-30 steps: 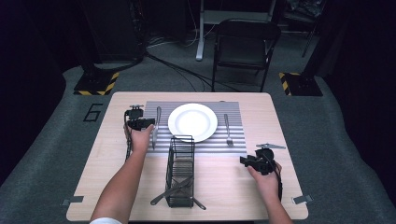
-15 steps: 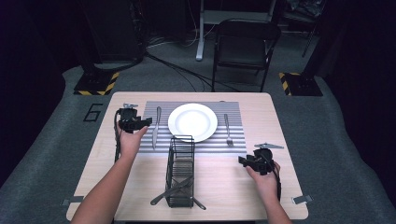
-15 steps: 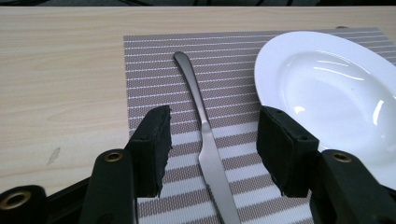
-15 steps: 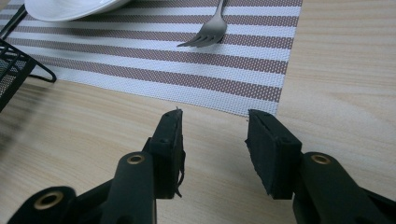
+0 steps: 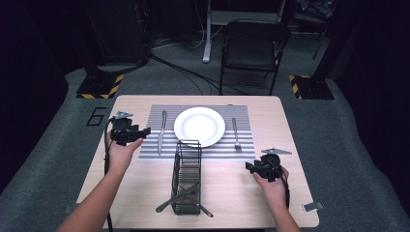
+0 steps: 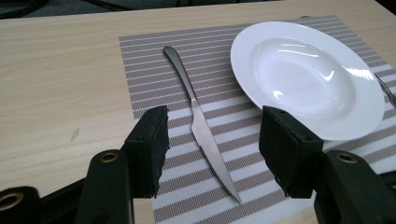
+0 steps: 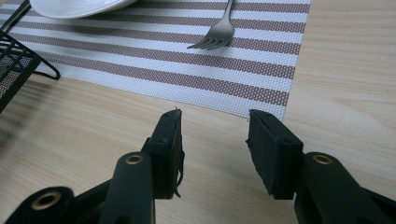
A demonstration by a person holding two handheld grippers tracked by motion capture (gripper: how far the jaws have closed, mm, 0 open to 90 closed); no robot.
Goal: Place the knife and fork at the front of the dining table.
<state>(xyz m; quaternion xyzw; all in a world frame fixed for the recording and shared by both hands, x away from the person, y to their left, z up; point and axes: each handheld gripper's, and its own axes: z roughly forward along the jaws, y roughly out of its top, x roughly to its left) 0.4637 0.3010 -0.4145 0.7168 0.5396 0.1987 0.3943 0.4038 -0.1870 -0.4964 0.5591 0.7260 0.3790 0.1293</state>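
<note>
Both tongs stand apart and empty: the left tongs (image 6: pixel 212 151) above the knife (image 6: pixel 201 126) on the striped mat (image 5: pixel 244 116), the right tongs (image 7: pixel 214 151) over bare worktop (image 7: pixel 345 70). Knife and fork (image 7: pixel 217 32) flank the plate (image 5: pixel 199 126), apparently a place setting; the wire basket (image 5: pixel 187 176) holds spare cutlery.

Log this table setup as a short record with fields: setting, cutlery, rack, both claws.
setting: round white plate centred on striped grey placemat
knife: silver table knife left of plate, on the mat
fork: silver fork right of plate, on the mat
rack: black wire basket near the table's front edge, utensils inside
left claw: open, empty
right claw: open, empty
</note>
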